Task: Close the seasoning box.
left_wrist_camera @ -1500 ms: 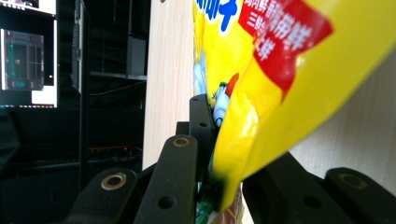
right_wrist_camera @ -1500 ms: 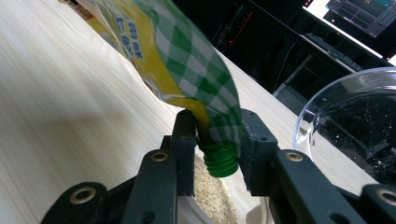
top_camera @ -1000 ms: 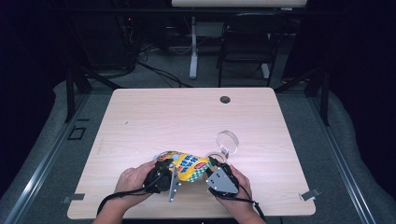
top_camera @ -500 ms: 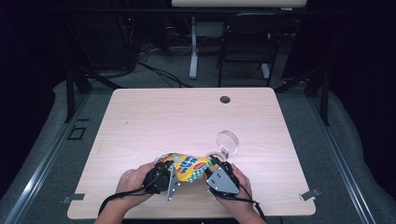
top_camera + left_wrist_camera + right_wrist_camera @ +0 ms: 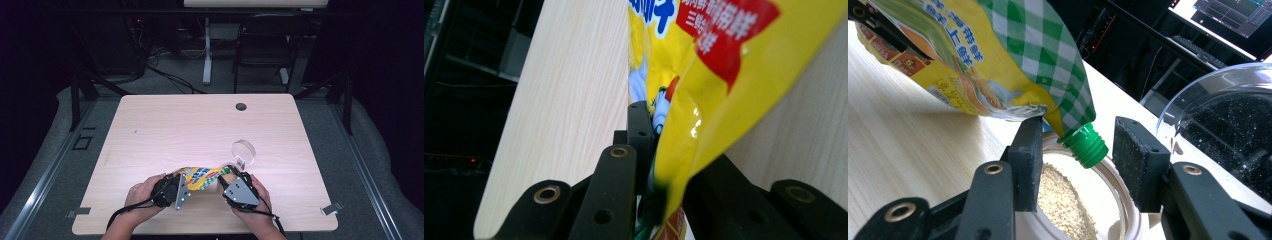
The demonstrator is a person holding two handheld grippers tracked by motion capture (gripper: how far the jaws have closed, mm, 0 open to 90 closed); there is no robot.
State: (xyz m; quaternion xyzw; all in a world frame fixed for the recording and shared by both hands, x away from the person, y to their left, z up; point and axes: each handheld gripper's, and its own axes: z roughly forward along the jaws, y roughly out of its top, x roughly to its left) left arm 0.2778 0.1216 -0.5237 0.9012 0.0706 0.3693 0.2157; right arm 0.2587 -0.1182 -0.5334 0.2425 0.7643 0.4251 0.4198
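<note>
A yellow snack pouch [image 5: 200, 177] with a green-checked top hangs between my two grippers near the table's front edge. My left gripper [image 5: 176, 188] [image 5: 663, 150] is shut on the pouch's [image 5: 704, 85] lower end. The pouch's green screw cap [image 5: 1085, 144] points down between the jaws of my right gripper [image 5: 1078, 145] [image 5: 229, 177], which stand apart around it; the left jaw touches the pouch's edge and the right jaw is clear of the cap. Under the cap is a white round container [image 5: 1115, 176] holding beige grains [image 5: 1063, 200].
A clear round lid [image 5: 243, 151] [image 5: 1218, 125] stands just beyond my right gripper. The wooden table [image 5: 170, 130] has a dark cable hole [image 5: 241, 106] at the back. Beyond the table's far edge stand desk legs and a chair.
Both hands and the pouch stay almost in place; the pouch has only shifted slightly.
</note>
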